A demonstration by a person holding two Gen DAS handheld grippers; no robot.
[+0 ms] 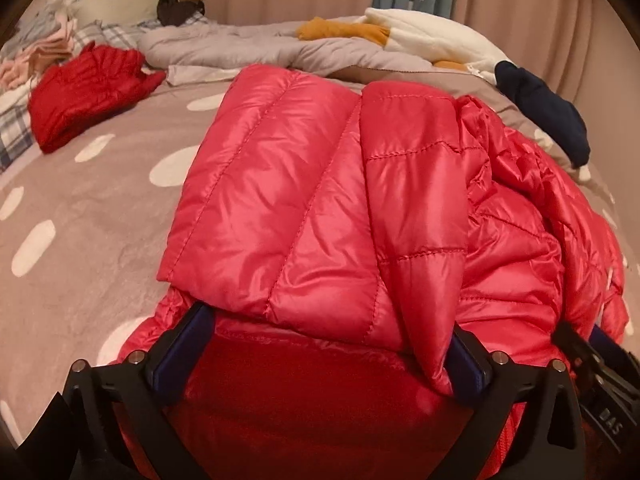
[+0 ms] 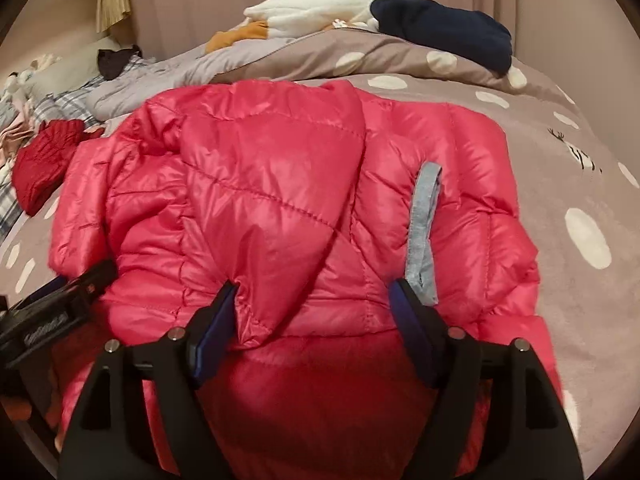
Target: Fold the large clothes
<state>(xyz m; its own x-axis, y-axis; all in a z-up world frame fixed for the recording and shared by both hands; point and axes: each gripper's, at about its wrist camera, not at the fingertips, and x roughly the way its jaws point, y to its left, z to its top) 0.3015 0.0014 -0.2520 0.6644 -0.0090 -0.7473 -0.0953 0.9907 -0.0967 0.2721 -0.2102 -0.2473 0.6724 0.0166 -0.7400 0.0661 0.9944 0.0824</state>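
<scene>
1. two grippers sit at the near edge of the bed (image 2: 580, 168), side by side. the left gripper (image 1: 326, 344) stands wide, released, with a padded fold of the pink down jacket (image 1: 304, 184) lying between its fingers, not pinched. the right gripper (image 2: 312, 312) is likewise spread, straddling the jacket's near bulge beside a grey loop (image 2: 422, 220).
2. to fold well, i'd judge each should clench on the near edge through all layers, then lift together, level, so the slippery shell doesn't slide apart.
3. the jacket lies mid-bed, long axis running from the near edge toward the far edge; which end is the collar i cannot tell.
4. farther off, toward the left edge, a red garment (image 1: 88, 92); along the far edge, a white fleece (image 2: 308, 12) and a navy piece (image 2: 444, 32).
</scene>
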